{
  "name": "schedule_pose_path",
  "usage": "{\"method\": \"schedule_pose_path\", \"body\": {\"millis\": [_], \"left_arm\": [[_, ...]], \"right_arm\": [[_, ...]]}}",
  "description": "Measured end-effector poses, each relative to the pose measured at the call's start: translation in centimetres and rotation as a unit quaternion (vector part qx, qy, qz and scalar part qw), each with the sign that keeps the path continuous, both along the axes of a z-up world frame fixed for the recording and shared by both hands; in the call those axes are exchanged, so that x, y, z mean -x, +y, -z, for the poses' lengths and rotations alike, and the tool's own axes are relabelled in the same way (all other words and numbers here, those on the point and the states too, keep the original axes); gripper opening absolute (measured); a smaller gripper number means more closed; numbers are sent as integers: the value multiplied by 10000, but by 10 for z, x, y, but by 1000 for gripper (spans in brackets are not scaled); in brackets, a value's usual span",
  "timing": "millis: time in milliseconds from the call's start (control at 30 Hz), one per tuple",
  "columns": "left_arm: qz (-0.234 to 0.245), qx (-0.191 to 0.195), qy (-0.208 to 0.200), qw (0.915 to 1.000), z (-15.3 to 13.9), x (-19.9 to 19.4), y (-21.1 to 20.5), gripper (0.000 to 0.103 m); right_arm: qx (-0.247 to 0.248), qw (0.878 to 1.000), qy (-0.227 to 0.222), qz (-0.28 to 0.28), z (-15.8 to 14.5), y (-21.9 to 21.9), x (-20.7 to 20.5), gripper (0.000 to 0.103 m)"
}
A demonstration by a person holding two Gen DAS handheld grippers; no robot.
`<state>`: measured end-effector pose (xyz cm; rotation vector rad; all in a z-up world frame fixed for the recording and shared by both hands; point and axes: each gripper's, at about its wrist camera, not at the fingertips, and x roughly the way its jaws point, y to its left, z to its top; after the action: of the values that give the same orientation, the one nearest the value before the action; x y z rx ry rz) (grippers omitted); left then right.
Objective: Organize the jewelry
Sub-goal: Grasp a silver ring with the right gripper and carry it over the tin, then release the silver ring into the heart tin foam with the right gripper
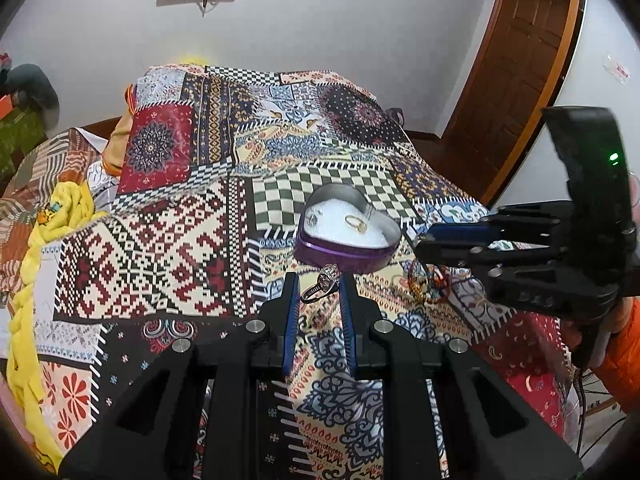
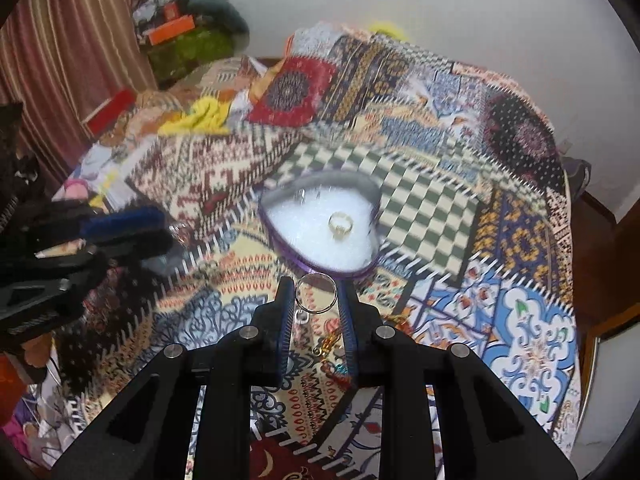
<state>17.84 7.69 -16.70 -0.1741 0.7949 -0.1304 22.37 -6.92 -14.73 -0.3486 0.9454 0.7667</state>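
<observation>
While the left gripper [image 1: 318, 286] pinched a silver ring [image 1: 322, 283], the right gripper [image 2: 316, 294] pinched a keyring [image 2: 316, 293]; the heart tin [image 1: 320, 250] lay at 12 o'clock; next, judged: release inside.

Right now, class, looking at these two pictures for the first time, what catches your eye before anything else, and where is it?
The purple heart-shaped tin sits mid-bed on the patchwork bedspread, with a gold ring lying on its white lining. Just in front of the tin, the left gripper holds a silver stone-set ring. In the right wrist view, the right gripper holds a round metal ring with colourful charms dangling below it.
</observation>
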Motion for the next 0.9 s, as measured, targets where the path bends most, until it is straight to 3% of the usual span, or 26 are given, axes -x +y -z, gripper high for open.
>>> {"method": "schedule_pose_path", "body": {"millis": [367,633,900], "left_arm": [[-21,-63,-297,9995,-20,-19,-2,19],[17,-77,-298,9995,-17,-40,-4,19],[75,-132,-63,9999,3,-62,-9,19]], "right_arm": [[-476,9982,-242,271,-27,-11,-16,20],[-538,9981,-184,246,-18,-4,-29,20],[-398,9992,-13,101,5,9,-36,20]]}}
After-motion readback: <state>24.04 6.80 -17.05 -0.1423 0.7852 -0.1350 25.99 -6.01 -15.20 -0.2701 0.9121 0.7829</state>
